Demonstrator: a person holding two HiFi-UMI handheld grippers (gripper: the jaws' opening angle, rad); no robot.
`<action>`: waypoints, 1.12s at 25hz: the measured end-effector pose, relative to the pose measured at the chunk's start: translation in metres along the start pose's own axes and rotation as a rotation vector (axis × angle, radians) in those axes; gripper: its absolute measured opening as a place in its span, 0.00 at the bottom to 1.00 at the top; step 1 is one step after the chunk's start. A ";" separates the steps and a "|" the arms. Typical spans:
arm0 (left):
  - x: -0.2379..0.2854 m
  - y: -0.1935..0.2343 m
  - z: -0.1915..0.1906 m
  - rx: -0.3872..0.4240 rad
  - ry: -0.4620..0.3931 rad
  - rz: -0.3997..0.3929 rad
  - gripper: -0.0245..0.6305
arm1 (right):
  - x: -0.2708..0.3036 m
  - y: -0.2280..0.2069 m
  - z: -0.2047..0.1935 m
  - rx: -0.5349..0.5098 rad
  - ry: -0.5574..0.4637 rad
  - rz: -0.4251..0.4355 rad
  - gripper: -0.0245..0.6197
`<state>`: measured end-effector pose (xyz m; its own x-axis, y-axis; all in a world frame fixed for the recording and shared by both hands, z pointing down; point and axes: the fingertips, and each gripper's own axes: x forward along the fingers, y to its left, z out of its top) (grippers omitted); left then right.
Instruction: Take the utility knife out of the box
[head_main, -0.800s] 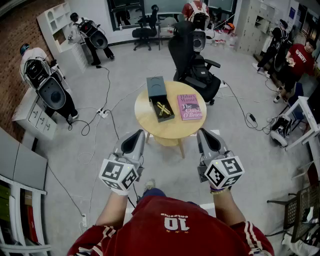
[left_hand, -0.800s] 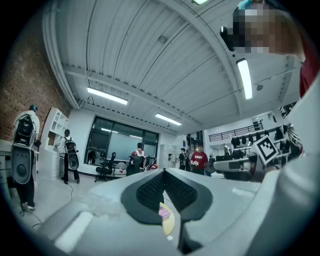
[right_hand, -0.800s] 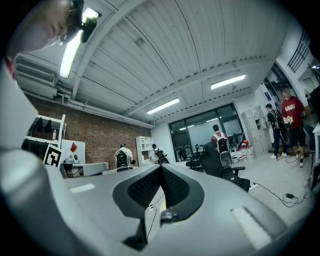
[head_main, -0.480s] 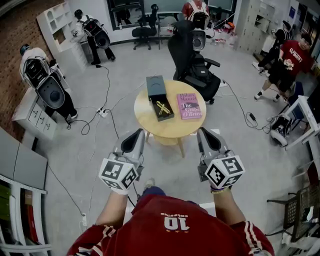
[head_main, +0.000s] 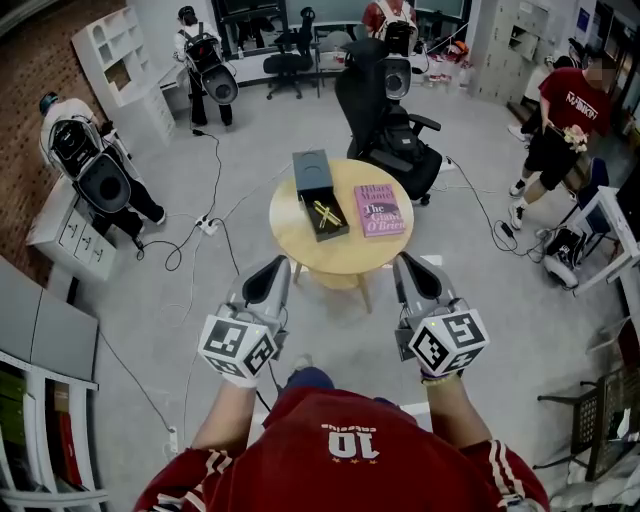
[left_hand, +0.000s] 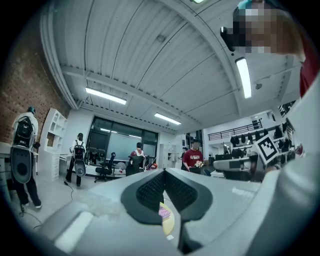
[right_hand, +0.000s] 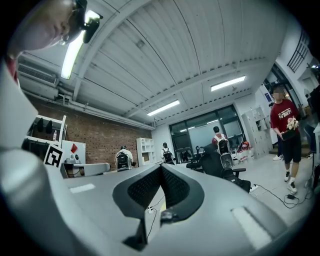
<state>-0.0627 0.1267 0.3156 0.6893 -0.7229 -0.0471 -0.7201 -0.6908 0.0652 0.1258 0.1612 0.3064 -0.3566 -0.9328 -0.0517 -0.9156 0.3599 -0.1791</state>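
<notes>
In the head view a dark box (head_main: 322, 198) lies open on a round wooden table (head_main: 340, 245), its lid folded back toward the far side. A yellow utility knife (head_main: 326, 214) rests inside the box. My left gripper (head_main: 277, 265) and right gripper (head_main: 404, 262) are held level side by side, well short of the table's near edge. Both are shut with nothing between the jaws. In the left gripper view the jaws (left_hand: 164, 172) meet at the tips, and a sliver of the table (left_hand: 169, 221) shows under them. The right gripper view shows its jaws (right_hand: 161, 167) closed too.
A pink book (head_main: 379, 211) lies on the table right of the box. A black office chair (head_main: 385, 120) stands behind the table. Cables (head_main: 210, 225) and a power strip lie on the floor at left. Several people stand around the room, one in a red shirt (head_main: 565, 110) at right.
Both grippers have stayed in place and shut. The person at the far left back has walked right, and the person in the red shirt has moved at the right.
</notes>
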 end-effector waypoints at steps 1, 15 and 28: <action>0.001 0.000 0.000 0.001 0.000 -0.001 0.04 | 0.000 0.000 0.000 -0.004 0.000 0.000 0.04; 0.025 -0.009 -0.012 -0.013 0.013 -0.038 0.04 | -0.001 -0.017 -0.002 -0.011 0.001 -0.016 0.04; 0.057 0.042 -0.027 -0.036 0.047 -0.027 0.04 | 0.061 -0.026 -0.018 0.008 0.047 -0.011 0.04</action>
<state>-0.0516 0.0571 0.3425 0.7120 -0.7021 -0.0029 -0.6984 -0.7086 0.1007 0.1244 0.0952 0.3257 -0.3548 -0.9350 -0.0033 -0.9182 0.3490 -0.1875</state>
